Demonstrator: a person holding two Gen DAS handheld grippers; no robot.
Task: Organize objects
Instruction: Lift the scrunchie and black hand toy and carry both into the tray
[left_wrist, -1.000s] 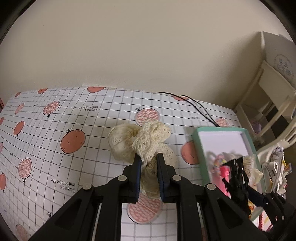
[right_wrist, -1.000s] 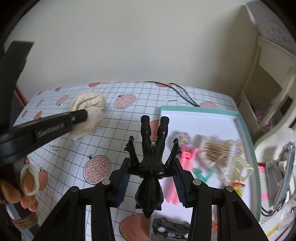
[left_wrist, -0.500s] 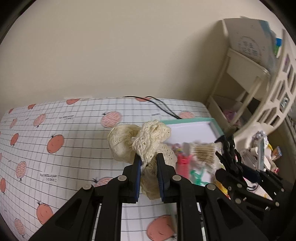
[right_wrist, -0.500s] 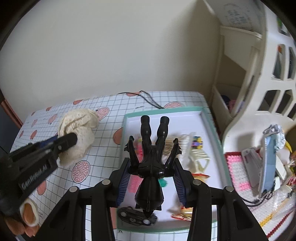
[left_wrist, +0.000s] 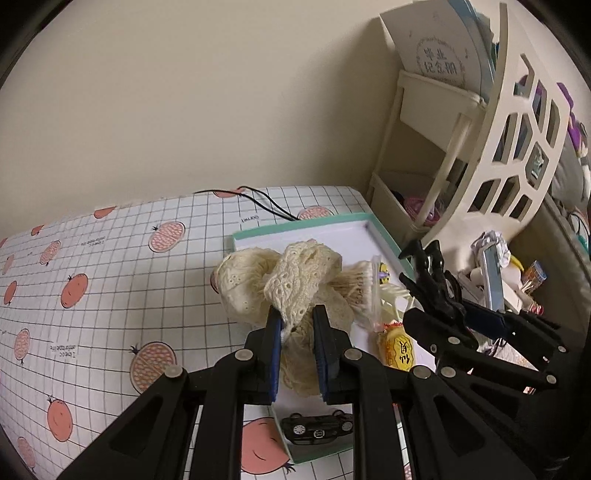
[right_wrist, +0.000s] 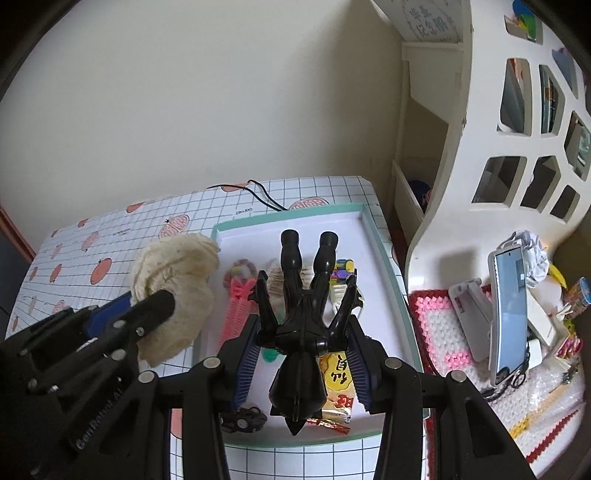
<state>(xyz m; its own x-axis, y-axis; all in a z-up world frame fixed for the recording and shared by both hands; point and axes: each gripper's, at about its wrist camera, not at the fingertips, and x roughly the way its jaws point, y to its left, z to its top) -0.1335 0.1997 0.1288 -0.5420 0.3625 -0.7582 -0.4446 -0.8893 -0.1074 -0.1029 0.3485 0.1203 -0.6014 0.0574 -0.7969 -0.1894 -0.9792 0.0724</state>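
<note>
Both grippers have moved from the tablecloth to above the green-rimmed tray (right_wrist: 380, 236). Left gripper (left_wrist: 297, 314) is clamped on the cream lace scrunchie (left_wrist: 288, 280) over the tray's left edge; right gripper (right_wrist: 301, 332) is closed on the black figure (right_wrist: 303, 314), above its centre. The tray's far end is bare.

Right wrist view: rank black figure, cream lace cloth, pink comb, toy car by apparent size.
1. black figure, though nearness to the camera inflates it
2. cream lace cloth
3. pink comb
4. toy car, partly hidden

Tray (right_wrist: 373, 229) on the table (right_wrist: 110, 229) — toy car (right_wrist: 243, 419) in its near-left corner
</note>
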